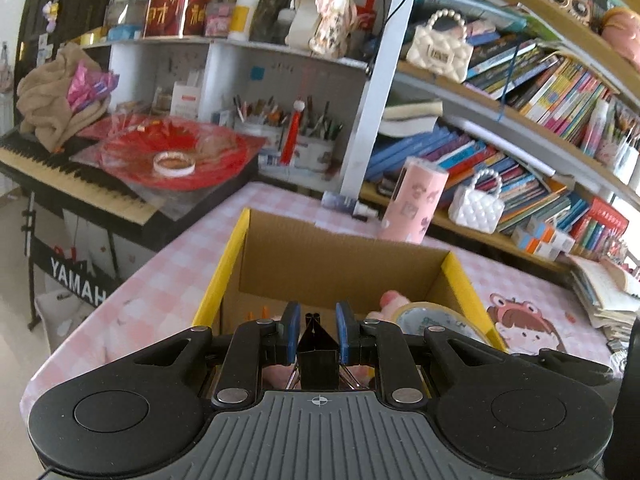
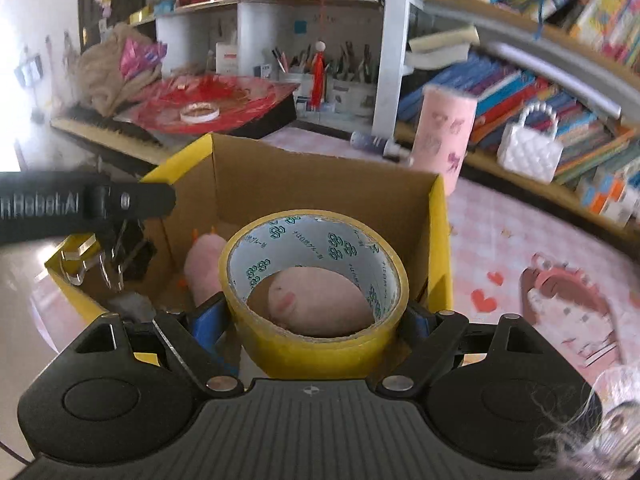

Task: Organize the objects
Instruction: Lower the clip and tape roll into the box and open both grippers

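My left gripper [image 1: 318, 314] is shut on a black binder clip [image 1: 318, 340], held over the near edge of an open cardboard box [image 1: 344, 256] with yellow rims. In the right wrist view the right gripper [image 2: 316, 316] is shut on a wide yellow tape roll [image 2: 320, 344], its blue pads pressing both sides, above the same box [image 2: 320, 184]. A pink plush toy [image 2: 316, 300] lies inside the box and shows through the roll's hole. The binder clip [image 2: 130, 250] hangs at the left over the box's left rim. The tape roll [image 1: 432, 318] also shows at the right of the left wrist view.
The box stands on a pink checked tablecloth [image 1: 160, 280]. Behind it are a pink cylinder [image 1: 416, 204], a white quilted handbag [image 1: 476, 204] and crowded bookshelves [image 1: 540, 92]. A keyboard [image 1: 80, 184] carrying a red dish [image 1: 176, 148] is at the left.
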`<state>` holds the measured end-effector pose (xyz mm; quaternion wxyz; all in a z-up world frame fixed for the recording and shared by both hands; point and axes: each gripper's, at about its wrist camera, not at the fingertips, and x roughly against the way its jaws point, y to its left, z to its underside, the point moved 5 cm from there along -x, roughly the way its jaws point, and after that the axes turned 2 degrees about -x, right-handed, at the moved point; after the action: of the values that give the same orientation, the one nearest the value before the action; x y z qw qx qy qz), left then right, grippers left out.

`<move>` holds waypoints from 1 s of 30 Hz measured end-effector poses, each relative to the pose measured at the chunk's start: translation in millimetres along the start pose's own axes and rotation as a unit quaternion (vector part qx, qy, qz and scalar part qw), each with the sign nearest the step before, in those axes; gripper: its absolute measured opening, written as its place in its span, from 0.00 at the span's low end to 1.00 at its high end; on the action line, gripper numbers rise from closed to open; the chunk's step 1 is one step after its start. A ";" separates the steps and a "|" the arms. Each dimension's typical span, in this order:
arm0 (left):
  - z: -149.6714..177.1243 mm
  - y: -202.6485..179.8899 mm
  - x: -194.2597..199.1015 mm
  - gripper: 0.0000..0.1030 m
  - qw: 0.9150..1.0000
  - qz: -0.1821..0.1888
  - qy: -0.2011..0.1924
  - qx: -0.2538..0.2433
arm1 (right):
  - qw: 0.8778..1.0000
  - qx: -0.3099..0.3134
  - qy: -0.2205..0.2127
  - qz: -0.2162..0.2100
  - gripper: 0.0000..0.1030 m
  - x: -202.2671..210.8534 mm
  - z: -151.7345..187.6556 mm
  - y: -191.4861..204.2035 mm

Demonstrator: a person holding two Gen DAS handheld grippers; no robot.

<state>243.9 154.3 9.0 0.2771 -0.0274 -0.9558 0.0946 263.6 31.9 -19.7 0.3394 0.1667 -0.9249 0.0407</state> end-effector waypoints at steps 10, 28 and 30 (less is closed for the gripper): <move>5.6 -5.0 -11.8 0.17 1.000 -0.012 0.013 0.007 | 0.999 0.020 -0.018 -0.019 0.86 13.8 1.0 -3.1; 14.0 -69.7 50.5 0.86 0.993 0.025 -0.068 -0.097 | 0.989 -0.031 -0.131 0.062 0.85 138.2 37.1 -54.7; 20.3 -80.8 72.9 0.92 0.990 0.022 -0.081 -0.110 | 0.988 -0.047 -0.125 0.082 0.86 151.4 46.9 -62.4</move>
<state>171.4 79.3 46.2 0.1922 -0.0708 -0.9788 -0.0028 147.7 -78.1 39.0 0.2239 0.0784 -0.9714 0.0040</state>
